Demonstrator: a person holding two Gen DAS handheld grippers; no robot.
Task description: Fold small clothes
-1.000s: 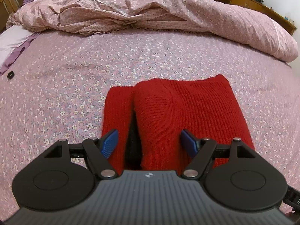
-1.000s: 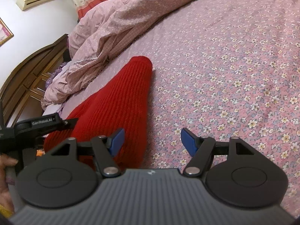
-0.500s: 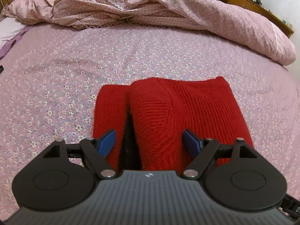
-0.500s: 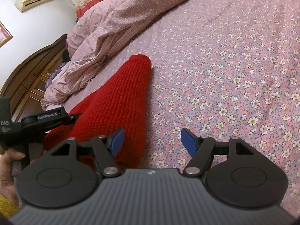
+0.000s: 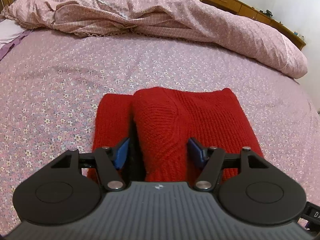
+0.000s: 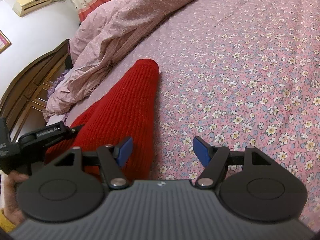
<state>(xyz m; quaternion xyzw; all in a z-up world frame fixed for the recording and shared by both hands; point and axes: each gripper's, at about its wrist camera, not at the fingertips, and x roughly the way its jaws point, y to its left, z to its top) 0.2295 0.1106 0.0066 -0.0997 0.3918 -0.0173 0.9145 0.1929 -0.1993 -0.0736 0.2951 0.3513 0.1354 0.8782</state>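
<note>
A folded red knit garment (image 5: 180, 120) lies on the flowered bedsheet (image 5: 60, 80). Its top layer is folded over and leaves a flat strip bare on the left. My left gripper (image 5: 158, 153) is open, its blue pads on either side of the near end of the folded layer, holding nothing. In the right wrist view the garment (image 6: 124, 112) lies to the left. My right gripper (image 6: 162, 152) is open and empty just beyond the garment's right edge, over the sheet. The left gripper's body (image 6: 40, 138) shows at the far left.
A crumpled pink duvet (image 5: 160, 20) is heaped along the far side of the bed. Wooden furniture (image 5: 240, 6) stands behind it. In the right wrist view a wooden wardrobe (image 6: 30, 92) and a wall air conditioner (image 6: 32, 2) show at the left.
The left gripper has drawn back and tilted up a little, so the garment sits slightly lower and farther. The right gripper has drifted slightly back. Both stay open.
</note>
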